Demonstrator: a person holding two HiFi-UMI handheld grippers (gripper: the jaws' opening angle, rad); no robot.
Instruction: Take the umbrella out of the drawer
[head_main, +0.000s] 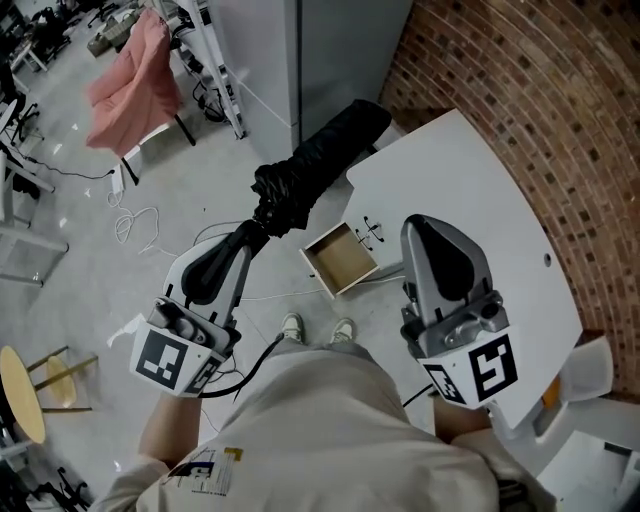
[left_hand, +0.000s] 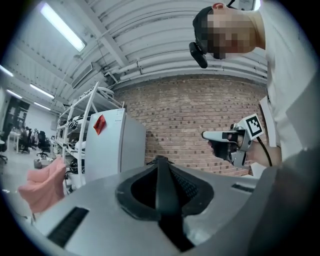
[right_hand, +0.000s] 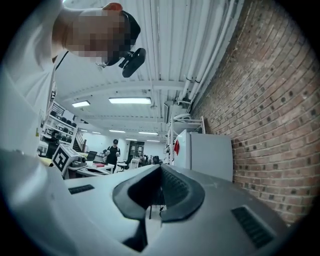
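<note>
In the head view a folded black umbrella (head_main: 320, 160) slants up and to the right, in the air in front of the person. My left gripper (head_main: 245, 240) is shut on its lower end. In the left gripper view that end shows as a black strip (left_hand: 164, 195) pinched between the jaws. The small wooden drawer (head_main: 322, 268) stands pulled out below, under the edge of the white table (head_main: 470, 180), and looks empty. My right gripper (head_main: 425, 228) hovers over the table edge beside the drawer, its jaws together with nothing in them (right_hand: 160, 169).
A brick wall (head_main: 540, 100) runs behind the table. A grey cabinet (head_main: 300, 60) stands beyond the umbrella. A pink cloth (head_main: 135, 75) hangs over a chair at the far left. Cables (head_main: 135, 225) lie on the floor, and a round yellow stool (head_main: 20, 395) stands at the lower left.
</note>
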